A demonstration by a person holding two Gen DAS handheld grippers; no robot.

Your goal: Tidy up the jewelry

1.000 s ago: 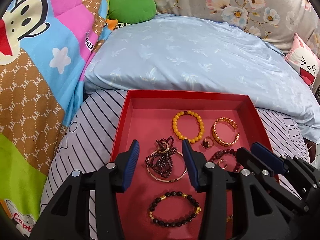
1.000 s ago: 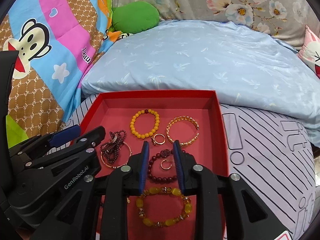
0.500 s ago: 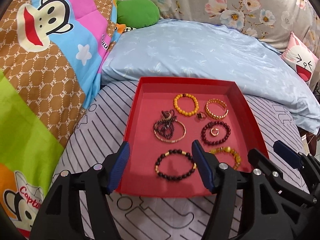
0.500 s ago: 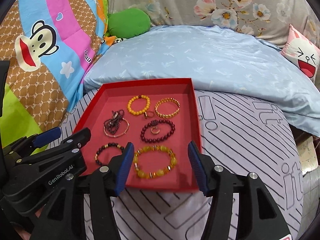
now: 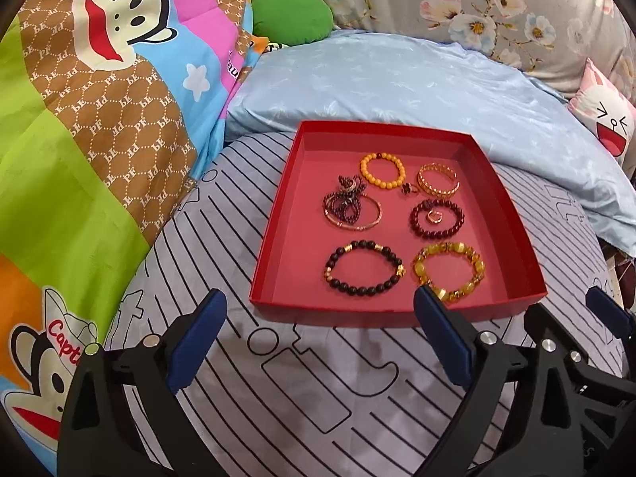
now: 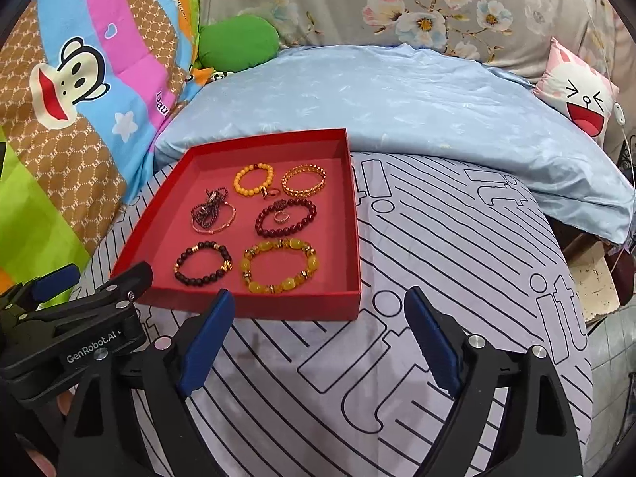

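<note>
1. Jewelry sits in your red tray (image 5: 274, 238) on the striped cushion (image 5: 326, 389): 6 bracelets, including the yellow beaded bracelet (image 6: 280, 266)
2. Your left gripper (image 5: 318, 338) hovers spread wide, empty, just before the tray
3. Your right gripper (image 6: 318, 334) likewise gapes, holding nothing

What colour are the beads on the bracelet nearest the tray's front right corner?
Translucent yellow beads with small gold spacers, on the yellow bracelet in the red tray; clearest in the right wrist view.
</note>
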